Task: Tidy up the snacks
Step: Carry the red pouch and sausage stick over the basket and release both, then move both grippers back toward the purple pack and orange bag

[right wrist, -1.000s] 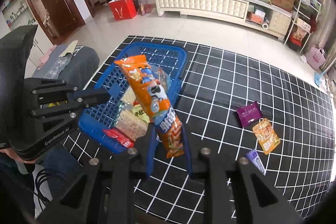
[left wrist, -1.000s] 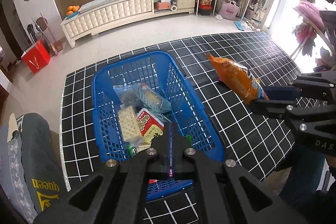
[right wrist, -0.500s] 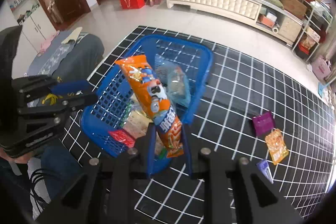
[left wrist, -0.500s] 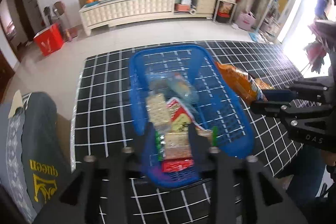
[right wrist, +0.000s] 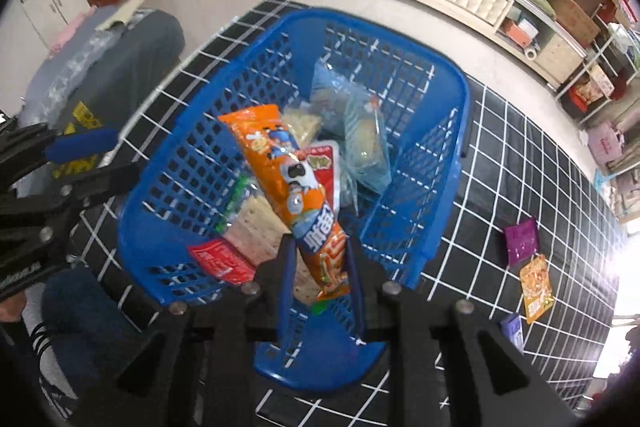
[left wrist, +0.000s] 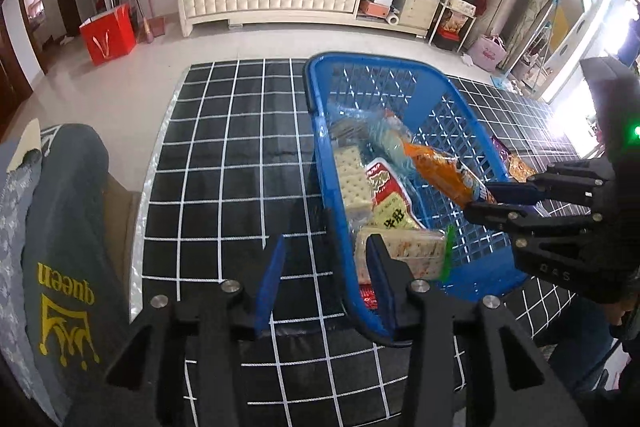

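Looking from the left wrist, the left gripper [left wrist: 326, 277] has its jaws wide apart, straddling the near wall of the blue basket [left wrist: 470, 107] but gripping nothing, while the right gripper [left wrist: 482, 195] brings an orange snack bag [left wrist: 436, 169] over it. From the right wrist, the jaws pinch that bag's lower end above the crackers [right wrist: 260, 223]. Looks like the drop-in step; next it just needs to let go, then the loose packets [right wrist: 534, 285] on the mat.

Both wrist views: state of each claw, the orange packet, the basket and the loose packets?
Right claw: shut on long orange snack packet, held over basket.
Left claw: open, empty.
Blue plastic mesh basket: upright, holding snacks.
Purple packet, orange pouch: flat on mat.
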`<state>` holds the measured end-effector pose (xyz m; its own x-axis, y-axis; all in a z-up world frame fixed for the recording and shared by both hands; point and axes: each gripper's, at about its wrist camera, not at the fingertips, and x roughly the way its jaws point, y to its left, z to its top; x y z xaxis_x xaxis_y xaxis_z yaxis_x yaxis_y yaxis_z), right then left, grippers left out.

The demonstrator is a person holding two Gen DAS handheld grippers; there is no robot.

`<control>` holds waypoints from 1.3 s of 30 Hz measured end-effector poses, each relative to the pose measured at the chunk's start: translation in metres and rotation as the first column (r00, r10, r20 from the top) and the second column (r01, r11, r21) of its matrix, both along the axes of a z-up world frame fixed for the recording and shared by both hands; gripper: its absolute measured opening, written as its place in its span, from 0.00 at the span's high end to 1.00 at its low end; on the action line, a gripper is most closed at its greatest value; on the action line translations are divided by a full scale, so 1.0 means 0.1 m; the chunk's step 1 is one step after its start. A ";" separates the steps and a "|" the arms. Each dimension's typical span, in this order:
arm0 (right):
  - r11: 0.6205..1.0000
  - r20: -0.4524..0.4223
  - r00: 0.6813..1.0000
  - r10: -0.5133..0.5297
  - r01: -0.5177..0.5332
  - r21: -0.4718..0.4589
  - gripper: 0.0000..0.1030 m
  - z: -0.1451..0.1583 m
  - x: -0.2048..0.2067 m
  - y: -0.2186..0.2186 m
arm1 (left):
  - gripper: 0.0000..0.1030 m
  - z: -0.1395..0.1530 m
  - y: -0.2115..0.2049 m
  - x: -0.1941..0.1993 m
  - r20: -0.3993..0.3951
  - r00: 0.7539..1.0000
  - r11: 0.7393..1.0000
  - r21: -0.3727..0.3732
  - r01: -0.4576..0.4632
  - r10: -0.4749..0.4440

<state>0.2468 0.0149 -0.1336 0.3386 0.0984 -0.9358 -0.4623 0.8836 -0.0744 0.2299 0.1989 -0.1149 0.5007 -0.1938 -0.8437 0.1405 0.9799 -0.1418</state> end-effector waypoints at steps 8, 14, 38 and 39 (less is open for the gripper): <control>0.999 0.042 0.999 -0.002 0.004 -0.050 0.31 0.04 -0.06 -0.01 | 0.62 0.01 -0.09 -0.05 0.003 1.000 1.000 0.000 0.025 -0.025; 0.999 0.077 0.997 -0.007 0.010 -0.037 0.30 0.17 -0.16 -0.12 | 0.62 0.08 -0.23 -0.08 0.018 0.999 0.999 0.010 0.039 -0.039; 0.982 0.143 0.977 -0.160 0.143 0.120 0.30 0.70 -0.59 -1.29 | 0.62 0.52 -1.46 -0.31 0.068 0.978 0.972 0.144 0.187 -0.198; 0.981 0.146 0.975 -0.165 0.148 0.125 0.30 0.71 -0.61 -1.35 | 0.62 0.54 -1.54 -0.31 0.069 0.976 0.969 0.149 0.196 -0.208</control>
<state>0.1860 -0.1198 -0.0625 0.4982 0.1342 -0.8566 -0.3083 0.9508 -0.0304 0.1992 0.0447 -0.0609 0.5329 -0.1812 -0.8265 0.3432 0.9391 0.0155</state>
